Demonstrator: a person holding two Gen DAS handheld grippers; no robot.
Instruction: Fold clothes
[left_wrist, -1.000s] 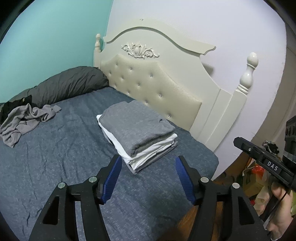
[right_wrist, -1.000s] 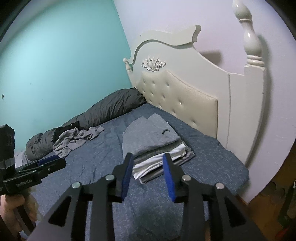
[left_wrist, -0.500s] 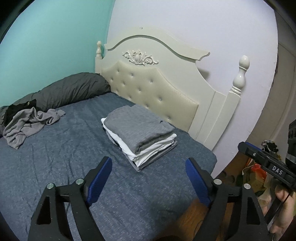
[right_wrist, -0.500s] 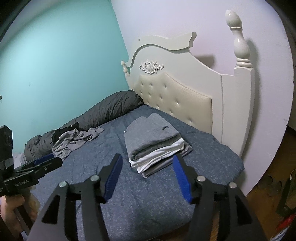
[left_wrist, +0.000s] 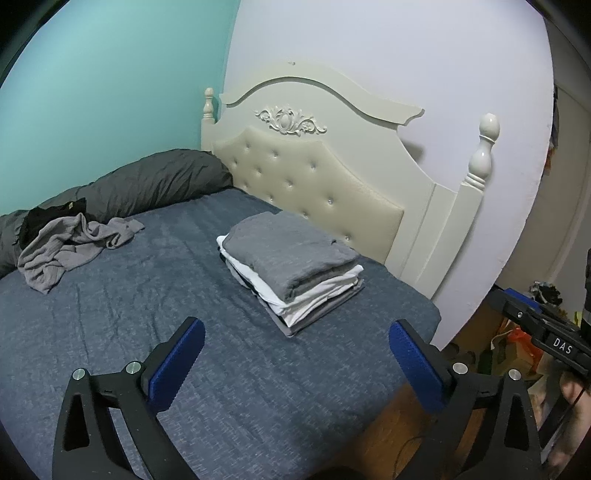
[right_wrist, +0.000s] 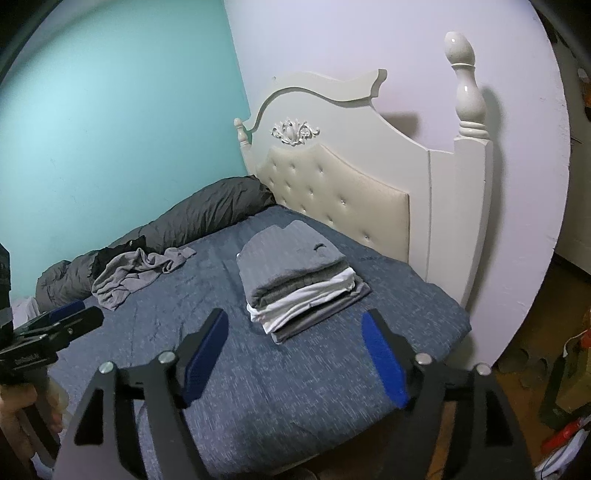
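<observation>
Blue-covered bed against a cream tufted headboard; dark grey duvet rolled along the far edge by the teal wall; stack of folded clothes near the headboard-end corner, grey on top, white and grey beneath; crumpled grey garment unfolded by the far edge, well apart from the stack; left gripper and right gripper above the near edge, jaws spread wide, holding nothing
</observation>
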